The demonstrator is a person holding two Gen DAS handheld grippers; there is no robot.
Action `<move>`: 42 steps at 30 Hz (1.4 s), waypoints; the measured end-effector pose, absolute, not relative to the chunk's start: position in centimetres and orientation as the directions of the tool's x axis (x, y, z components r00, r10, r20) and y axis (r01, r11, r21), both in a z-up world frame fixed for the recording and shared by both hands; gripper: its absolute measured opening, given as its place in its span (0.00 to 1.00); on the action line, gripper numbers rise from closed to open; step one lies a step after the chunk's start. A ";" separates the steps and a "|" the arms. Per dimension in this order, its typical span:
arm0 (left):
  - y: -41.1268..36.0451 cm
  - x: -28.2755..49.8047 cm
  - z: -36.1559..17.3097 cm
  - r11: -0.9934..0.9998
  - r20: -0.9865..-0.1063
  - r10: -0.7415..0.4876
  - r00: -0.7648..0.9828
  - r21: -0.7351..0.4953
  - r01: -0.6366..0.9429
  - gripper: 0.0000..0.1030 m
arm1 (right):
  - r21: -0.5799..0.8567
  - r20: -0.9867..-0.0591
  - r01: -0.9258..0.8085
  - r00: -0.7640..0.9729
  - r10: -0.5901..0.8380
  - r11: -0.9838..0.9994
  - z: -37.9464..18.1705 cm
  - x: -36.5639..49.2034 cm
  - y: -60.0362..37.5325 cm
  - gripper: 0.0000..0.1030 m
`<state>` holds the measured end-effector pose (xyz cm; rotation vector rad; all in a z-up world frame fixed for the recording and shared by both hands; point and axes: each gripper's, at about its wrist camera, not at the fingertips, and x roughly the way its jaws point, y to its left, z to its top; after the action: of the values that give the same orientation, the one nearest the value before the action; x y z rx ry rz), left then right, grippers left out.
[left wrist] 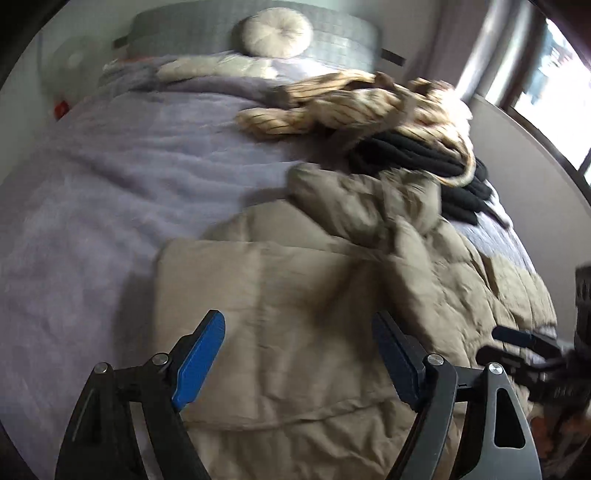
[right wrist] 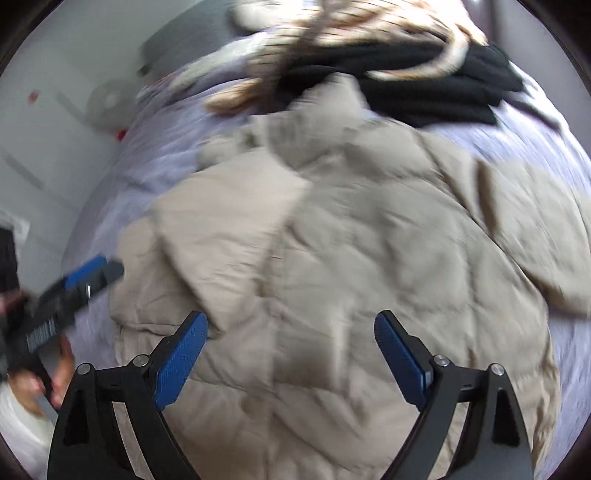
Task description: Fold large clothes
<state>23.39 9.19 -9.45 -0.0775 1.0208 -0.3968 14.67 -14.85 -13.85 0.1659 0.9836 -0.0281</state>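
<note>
A large beige quilted jacket (left wrist: 314, 288) lies crumpled on the lavender bed; it fills the right wrist view (right wrist: 351, 240). My left gripper (left wrist: 295, 328) is open and empty, hovering over the jacket's near left part. My right gripper (right wrist: 291, 325) is open and empty above the jacket's near middle. The right gripper also shows at the right edge of the left wrist view (left wrist: 524, 347), and the left gripper at the left of the right wrist view (right wrist: 88, 277). Both views are blurred by motion.
A striped cream garment (left wrist: 354, 103) and a black garment (left wrist: 417, 155) lie piled beyond the jacket. A round cream cushion (left wrist: 275, 31) and a grey headboard (left wrist: 177, 26) stand at the bed's far end. A window (left wrist: 554, 66) is at the right.
</note>
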 end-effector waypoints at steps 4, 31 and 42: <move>16.3 28.4 -13.4 0.920 -0.838 -0.374 0.397 -0.389 0.045 0.80 | -0.085 -0.833 0.037 0.545 -0.092 0.996 -15.1 17.9 -10.4 0.91; 15.9 33.0 -18.8 0.949 -0.850 -0.312 0.424 -0.294 0.109 0.39 | 0.361 -0.813 0.378 0.576 0.090 0.853 -20.2 22.4 -22.5 0.14; 19.3 29.3 -12.9 0.967 -0.840 -0.244 0.484 -0.248 0.058 0.51 | 0.236 -0.809 0.482 0.579 -0.105 0.844 -14.8 15.2 -25.0 0.50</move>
<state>29.29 19.34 -12.93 -0.1958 1.0508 -0.1852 15.16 -24.97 -14.78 0.4644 0.8942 -0.3578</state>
